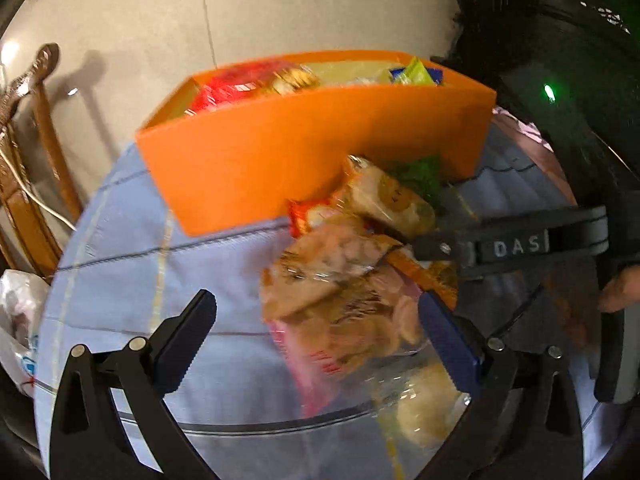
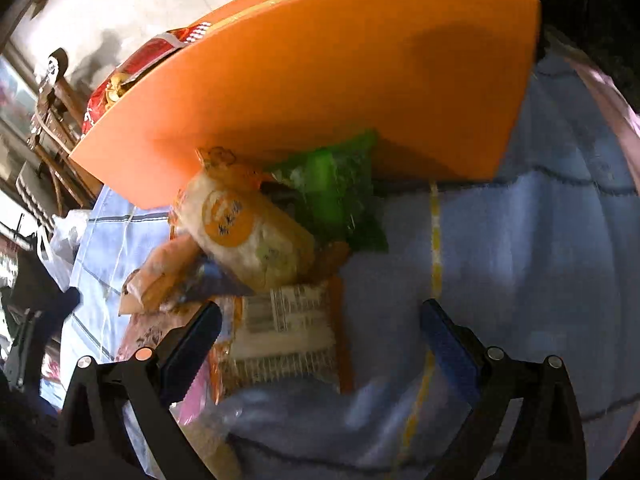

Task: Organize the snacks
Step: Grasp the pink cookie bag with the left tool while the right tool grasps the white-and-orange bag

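An orange box (image 1: 312, 144) holds several snack packets and stands on a light blue cloth (image 1: 132, 264). It also fills the top of the right wrist view (image 2: 360, 80). A pile of snack packets (image 1: 344, 280) lies in front of it. My left gripper (image 1: 316, 332) is open, its right finger beside the pile. My right gripper (image 2: 320, 332) is open over an orange packet with a label (image 2: 280, 340). A round-labelled packet (image 2: 248, 236) and a green packet (image 2: 340, 196) lie beyond it. The right gripper's finger (image 1: 436, 246) reaches into the pile in the left wrist view.
A wooden chair (image 1: 32, 168) stands left of the table, seen also in the right wrist view (image 2: 52, 120). A white plastic bag (image 1: 20, 320) sits at the left table edge. Bare cloth (image 2: 520, 280) lies right of the pile.
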### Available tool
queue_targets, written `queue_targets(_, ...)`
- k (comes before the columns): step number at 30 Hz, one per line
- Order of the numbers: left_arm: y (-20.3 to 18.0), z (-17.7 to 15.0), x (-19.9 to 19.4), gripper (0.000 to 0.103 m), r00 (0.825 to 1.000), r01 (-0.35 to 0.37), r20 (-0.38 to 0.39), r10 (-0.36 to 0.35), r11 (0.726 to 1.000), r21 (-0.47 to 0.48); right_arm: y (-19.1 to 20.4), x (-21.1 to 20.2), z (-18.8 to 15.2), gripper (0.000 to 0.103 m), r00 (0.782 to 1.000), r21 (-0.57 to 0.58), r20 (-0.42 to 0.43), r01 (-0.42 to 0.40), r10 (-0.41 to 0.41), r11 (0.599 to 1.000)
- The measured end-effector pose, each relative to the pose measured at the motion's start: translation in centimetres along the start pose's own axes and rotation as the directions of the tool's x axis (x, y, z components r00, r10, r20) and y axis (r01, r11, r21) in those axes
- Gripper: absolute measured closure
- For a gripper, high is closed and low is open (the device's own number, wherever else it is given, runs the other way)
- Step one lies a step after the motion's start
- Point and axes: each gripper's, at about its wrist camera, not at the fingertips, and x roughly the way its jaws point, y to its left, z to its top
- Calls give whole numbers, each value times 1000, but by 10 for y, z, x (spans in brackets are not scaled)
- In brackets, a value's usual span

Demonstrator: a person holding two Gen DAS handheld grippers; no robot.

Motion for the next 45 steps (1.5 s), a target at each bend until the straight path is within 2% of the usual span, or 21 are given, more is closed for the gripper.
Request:
queue_targets(4, -13, -4, 20, 4, 999, -34, -31, 36, 998, 55, 11, 9, 10, 3, 999, -104, -24, 29, -31, 994)
queue_targets(6, -10, 0, 31, 4, 998, -34, -60, 36, 999, 22, 15, 10, 10, 3, 998, -138, -20, 51, -54, 989)
queue_targets(8, -4, 2, 45, 4, 990, 7, -141, -14, 999, -49, 15, 10, 8, 3, 996, -141, -20, 79, -83, 987)
queue_targets(9, -3, 2, 47, 4, 988, 6, -155, -15, 998, -62, 13, 11, 4, 3, 994, -138, -31, 101, -106, 985)
queue_targets(11, -2, -5, 44, 4, 988, -1, -155, -11, 997, -80, 19, 10, -5, 3, 988, -190, -45, 136, -147, 972)
queue_targets(12, -1, -11, 42, 4, 986, 17, -164, -34, 995, -103, 22, 9, -12, 3, 986, -217, -44, 150, -163, 965)
queue_targets(14, 2, -18, 45, 4, 982, 39, -178, -66, 987, -154, 22, 6, -20, 3, 988, -206, -11, 146, -152, 968)
queue_targets(16, -1, -20, 45, 4, 982, 21, -182, -46, 990, -140, 23, 4, -24, 5, 987, -182, 19, 162, -161, 970)
queue_targets(18, -3, -19, 46, 12, 977, 32, -207, -60, 990, -137, 24, -3, -33, 24, 985, -161, 33, 170, -167, 972)
queue_targets(19, -6, -17, 42, 31, 977, 56, -195, -80, 990, -127, 26, -9, -37, 51, 987, -160, 42, 160, -155, 974)
queue_targets(20, -7, -15, 39, 36, 978, 61, -192, -82, 991, -116, 30, -13, -39, 55, 987, -151, 42, 160, -156, 975)
queue_targets(23, -9, -14, 35, 43, 979, 69, -185, -89, 992, -107, 35, -23, -42, 62, 986, -132, 67, 161, -153, 978)
queue_targets(27, 6, -14, 24, 53, 973, 110, -179, -144, 976, -188, 30, -41, -48, 66, 989, -95, 78, 132, -125, 987)
queue_targets(31, 9, -19, 19, 52, 978, 108, -161, -135, 980, -167, 14, -40, -40, 65, 989, -75, 80, 131, -125, 989)
queue_targets(33, 7, -20, 18, 48, 980, 105, -150, -127, 984, -145, 15, -31, -41, 55, 988, -47, 99, 122, -117, 991)
queue_targets(35, 3, -22, 24, 19, 979, 87, -170, -110, 987, -134, 10, -25, -42, 35, 990, -44, 85, 118, -114, 992)
queue_targets(37, -3, -25, 27, 6, 983, 32, -174, -51, 994, -109, 10, -17, -42, 26, 991, -59, 58, 122, -119, 991)
queue_targets(38, -5, -26, 28, 4, 986, 8, -167, -23, 996, -92, 14, -14, -42, 24, 990, -89, 66, 133, -127, 987)
queue_targets(40, -10, -26, 28, 4, 987, -13, -160, 6, 999, -43, 21, -11, -46, 11, 985, -97, 81, 157, -149, 983)
queue_targets(42, -14, -23, 34, 4, 984, -35, -174, 30, 999, -29, 24, -7, -45, 10, 981, -84, 92, 179, -171, 980)
queue_targets(45, -12, -23, 41, 4, 981, -25, -195, 14, 998, -52, 24, -7, -49, 11, 975, -73, 108, 202, -193, 977)
